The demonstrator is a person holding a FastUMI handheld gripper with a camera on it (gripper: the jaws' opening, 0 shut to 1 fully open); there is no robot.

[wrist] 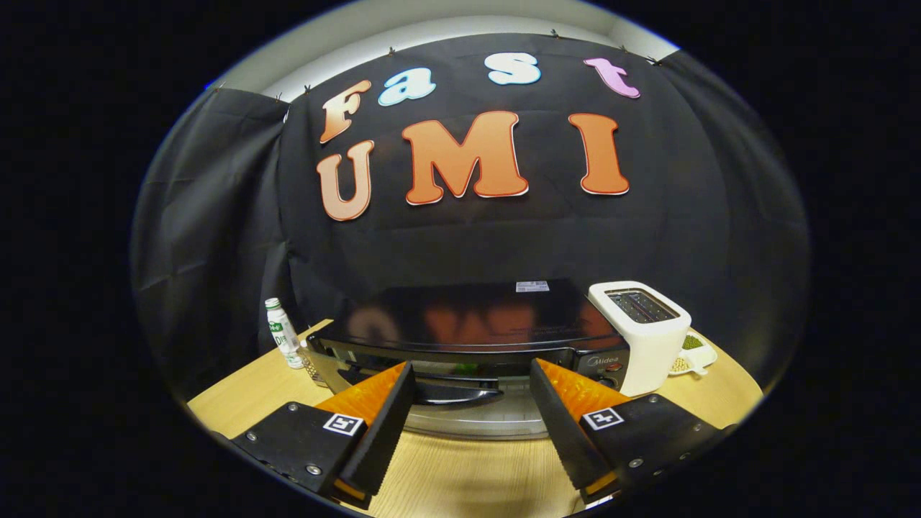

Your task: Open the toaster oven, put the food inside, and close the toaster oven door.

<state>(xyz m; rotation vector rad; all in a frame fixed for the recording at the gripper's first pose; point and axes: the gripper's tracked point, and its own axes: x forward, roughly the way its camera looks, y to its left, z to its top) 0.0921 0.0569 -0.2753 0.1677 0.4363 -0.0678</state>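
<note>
A black toaster oven (468, 316) stands on the wooden table (460, 471), seen from above and in front. Its door handle (457, 394) runs across the front, level with the gap between my fingers and just beyond their tips. Below the handle the glass door (475, 423) curves down to a silver rim. Something green (466, 368) shows behind the top of the door. I cannot tell whether the door is fully closed or slightly ajar. My gripper (473, 365) is open, its fingers wide apart with nothing between them.
A white slot toaster (644, 331) stands right of the oven, touching or nearly touching it. Behind it a small white dish (694, 356) holds green and yellowish bits. A small white bottle (282, 334) stands left of the oven. Black cloth walls close the back and sides.
</note>
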